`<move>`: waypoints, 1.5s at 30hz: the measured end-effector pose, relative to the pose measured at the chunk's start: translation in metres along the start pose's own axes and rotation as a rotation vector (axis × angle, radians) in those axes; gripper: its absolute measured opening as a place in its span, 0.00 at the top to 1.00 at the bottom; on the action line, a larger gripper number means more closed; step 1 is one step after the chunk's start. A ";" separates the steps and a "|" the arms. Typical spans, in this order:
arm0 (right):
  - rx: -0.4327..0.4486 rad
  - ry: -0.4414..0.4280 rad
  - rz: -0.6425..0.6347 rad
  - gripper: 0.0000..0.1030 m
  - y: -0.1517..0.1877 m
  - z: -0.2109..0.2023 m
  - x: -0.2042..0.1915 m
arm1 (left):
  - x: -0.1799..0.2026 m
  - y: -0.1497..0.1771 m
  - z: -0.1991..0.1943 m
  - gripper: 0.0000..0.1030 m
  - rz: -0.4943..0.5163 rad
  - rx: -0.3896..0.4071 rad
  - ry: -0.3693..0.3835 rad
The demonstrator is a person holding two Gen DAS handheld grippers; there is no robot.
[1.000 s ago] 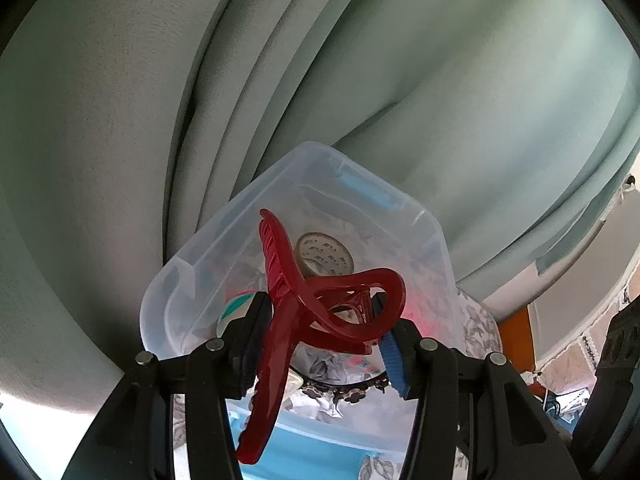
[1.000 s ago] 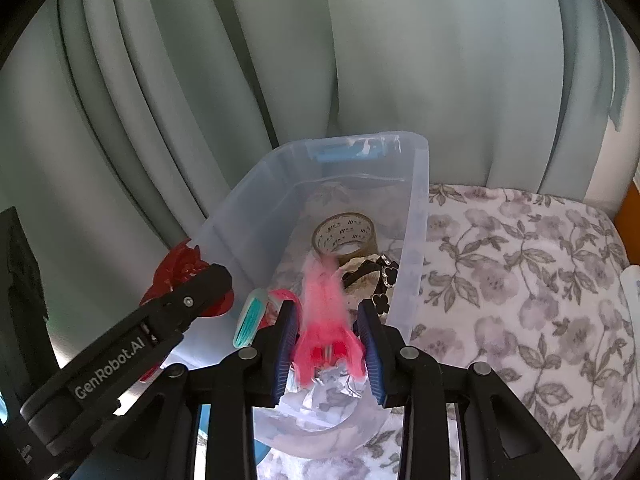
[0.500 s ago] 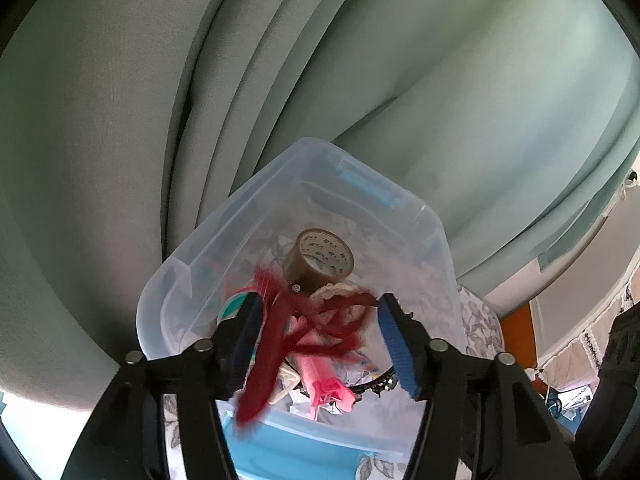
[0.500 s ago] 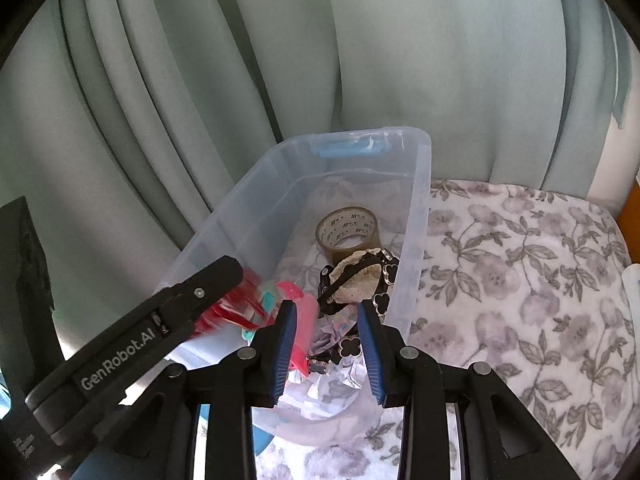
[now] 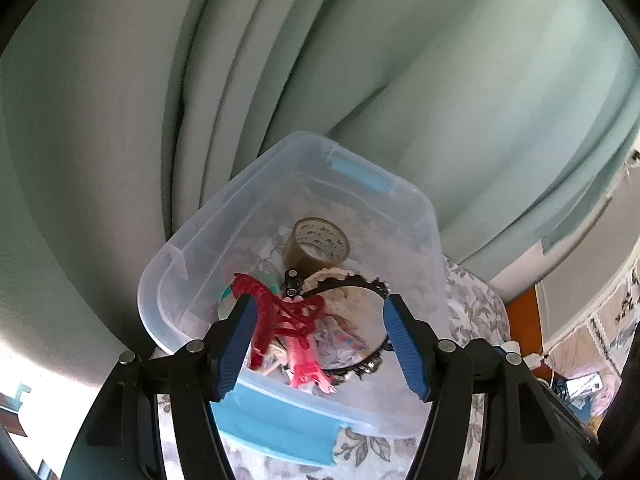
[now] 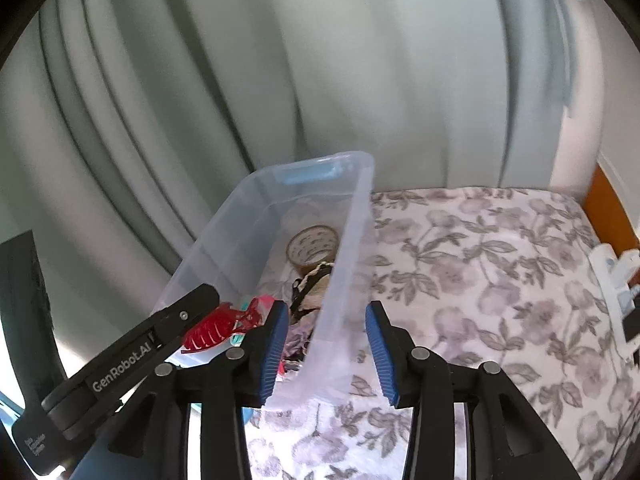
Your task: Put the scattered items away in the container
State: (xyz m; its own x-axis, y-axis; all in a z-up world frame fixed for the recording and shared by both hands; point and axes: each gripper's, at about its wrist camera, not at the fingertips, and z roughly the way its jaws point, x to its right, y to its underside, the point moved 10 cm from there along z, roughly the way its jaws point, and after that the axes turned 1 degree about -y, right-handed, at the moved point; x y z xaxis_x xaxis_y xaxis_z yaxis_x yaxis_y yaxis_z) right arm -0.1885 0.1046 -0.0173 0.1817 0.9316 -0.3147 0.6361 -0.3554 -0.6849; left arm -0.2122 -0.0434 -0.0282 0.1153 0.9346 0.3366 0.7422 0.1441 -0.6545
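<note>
A clear plastic bin [image 5: 208, 220] with blue handles stands on a floral sheet against a curtain. In it lie a roll of brown tape [image 5: 318, 246], a black headband [image 5: 348, 280], a dark red claw clip [image 5: 276, 312] and a pink clip [image 5: 302, 364]. My left gripper [image 5: 320, 340] hovers open over the bin's near end; the red claw clip lies loose below, beside its left pad. My right gripper [image 6: 327, 354] is opening, with nothing held; the bin's right wall [image 6: 344, 280] shows between its fingers, lower down. The red claw clip [image 6: 216, 328] lies beside one finger of the left gripper.
The floral bedsheet [image 6: 480, 280] spreads out to the right of the bin. Pale green curtains [image 6: 280, 80] hang close behind and to the left. A white object [image 6: 612, 276] and an orange board [image 6: 612, 200] sit at the sheet's right edge.
The left gripper let go of the red claw clip and the right one of the pink clip; both now lie in the bin. Both grippers drew back, and the right jaws widened.
</note>
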 end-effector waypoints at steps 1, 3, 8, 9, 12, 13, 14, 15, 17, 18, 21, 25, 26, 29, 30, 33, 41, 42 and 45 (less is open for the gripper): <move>0.007 0.001 0.009 0.54 0.000 -0.005 0.004 | 0.004 0.001 -0.002 0.35 0.010 0.001 -0.003; 0.020 0.001 0.020 0.50 -0.001 -0.015 0.009 | 0.013 0.002 -0.007 0.35 0.037 0.004 -0.006; 0.040 -0.010 0.025 0.43 -0.002 -0.039 0.018 | 0.037 0.009 -0.028 0.32 0.108 0.021 -0.011; 0.043 -0.005 0.021 0.42 -0.001 -0.043 0.020 | 0.042 0.011 -0.031 0.31 0.124 0.026 -0.017; 0.048 -0.001 0.012 0.40 0.002 -0.057 0.026 | 0.053 0.015 -0.038 0.30 0.157 0.031 -0.031; 0.048 -0.001 0.011 0.40 0.003 -0.061 0.028 | 0.056 0.017 -0.041 0.30 0.167 0.033 -0.035; 0.049 0.000 0.010 0.39 0.005 -0.065 0.031 | 0.059 0.019 -0.044 0.30 0.178 0.034 -0.039; 0.049 0.003 0.009 0.38 0.006 -0.069 0.034 | 0.063 0.020 -0.046 0.30 0.192 0.037 -0.045; 0.046 0.009 0.004 0.37 0.009 -0.075 0.039 | 0.069 0.024 -0.052 0.30 0.217 0.041 -0.050; 0.044 0.014 0.000 0.35 0.011 -0.078 0.042 | 0.072 0.026 -0.055 0.29 0.228 0.041 -0.052; 0.035 0.027 -0.007 0.34 0.018 -0.088 0.051 | 0.080 0.035 -0.059 0.23 0.253 0.034 -0.054; 0.016 0.042 -0.009 0.32 0.030 -0.099 0.063 | 0.093 0.047 -0.063 0.23 0.298 0.028 -0.055; 0.012 0.046 -0.010 0.32 0.032 -0.100 0.066 | 0.095 0.050 -0.064 0.23 0.309 0.027 -0.059; 0.000 0.057 -0.009 0.31 0.039 -0.105 0.074 | 0.098 0.058 -0.064 0.23 0.327 0.013 -0.060; -0.004 0.060 -0.008 0.30 0.041 -0.106 0.077 | 0.099 0.061 -0.064 0.23 0.332 0.008 -0.063; -0.006 0.067 0.000 0.26 0.047 -0.108 0.084 | 0.101 0.065 -0.066 0.23 0.348 0.005 -0.069; -0.012 0.063 0.023 0.03 0.055 -0.113 0.098 | 0.101 0.071 -0.069 0.18 0.354 -0.005 -0.044; -0.011 0.061 0.024 0.00 0.056 -0.114 0.099 | 0.102 0.072 -0.069 0.18 0.356 -0.004 -0.042; -0.008 0.069 0.029 0.00 0.057 -0.115 0.101 | 0.100 0.071 -0.070 0.18 0.356 -0.001 -0.053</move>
State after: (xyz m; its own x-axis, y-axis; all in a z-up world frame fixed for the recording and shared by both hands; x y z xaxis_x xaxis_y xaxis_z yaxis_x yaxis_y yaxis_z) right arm -0.0471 0.1871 -0.0127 0.2512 0.9243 -0.2875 0.6361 -0.3815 -0.6707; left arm -0.1017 0.0377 0.0062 0.3326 0.9416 0.0519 0.6625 -0.1942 -0.7234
